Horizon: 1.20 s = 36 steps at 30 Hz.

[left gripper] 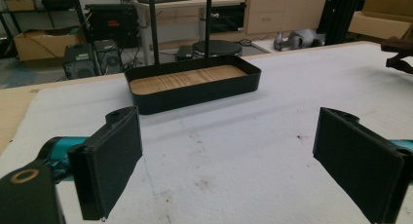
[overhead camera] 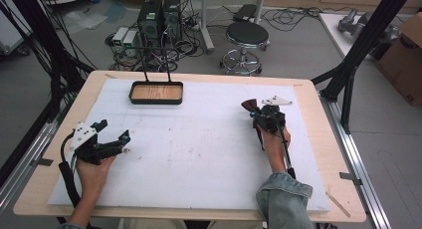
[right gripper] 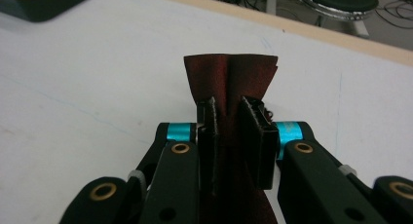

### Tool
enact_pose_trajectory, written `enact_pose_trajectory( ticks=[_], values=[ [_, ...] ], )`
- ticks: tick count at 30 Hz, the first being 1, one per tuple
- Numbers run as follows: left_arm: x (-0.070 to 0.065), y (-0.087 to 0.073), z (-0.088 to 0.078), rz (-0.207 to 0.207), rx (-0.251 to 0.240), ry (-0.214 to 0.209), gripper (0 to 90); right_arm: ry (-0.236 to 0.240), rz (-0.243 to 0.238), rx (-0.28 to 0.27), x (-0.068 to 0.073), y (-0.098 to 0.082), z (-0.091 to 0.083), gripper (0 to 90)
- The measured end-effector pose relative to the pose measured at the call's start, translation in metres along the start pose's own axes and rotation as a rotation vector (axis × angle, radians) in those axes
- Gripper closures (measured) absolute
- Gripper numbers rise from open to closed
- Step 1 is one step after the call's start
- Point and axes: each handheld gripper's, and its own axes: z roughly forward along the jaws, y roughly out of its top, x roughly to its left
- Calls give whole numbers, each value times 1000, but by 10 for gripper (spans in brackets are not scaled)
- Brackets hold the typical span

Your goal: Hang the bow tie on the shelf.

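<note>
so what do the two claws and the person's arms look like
Both are black claws with flat black pads, teal collars and brass-coloured rivets. The left claw and right claw each carry a pale three-cornered plate and trail a black cable. A blue denim sleeve covers the right forearm.

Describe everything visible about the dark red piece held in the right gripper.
The dark red piece looks like thin, matte, flexible sheet, perhaps leather or felt. The right gripper pinches it between its black jaws, creasing it down the middle so its free end fans out beyond the jaws with a straight edge. It sits above the white mat, on the table's right side.
</note>
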Motion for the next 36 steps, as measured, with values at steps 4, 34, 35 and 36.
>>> enact_pose_trajectory(
  ticks=[4,34,35,36],
  values=[
    [0,0,0,-1,-2,0,111,23,-21,-31,8,12,-7,776],
    [0,0,2,-3,-12,-6,112,213,-137,-164,93,107,11,776],
    [0,-1,2,-2,-12,-6,112,213,-137,-164,93,107,11,776],
    [0,-1,2,-2,-13,-8,112,225,-143,-169,98,113,15,776]
  ],
)
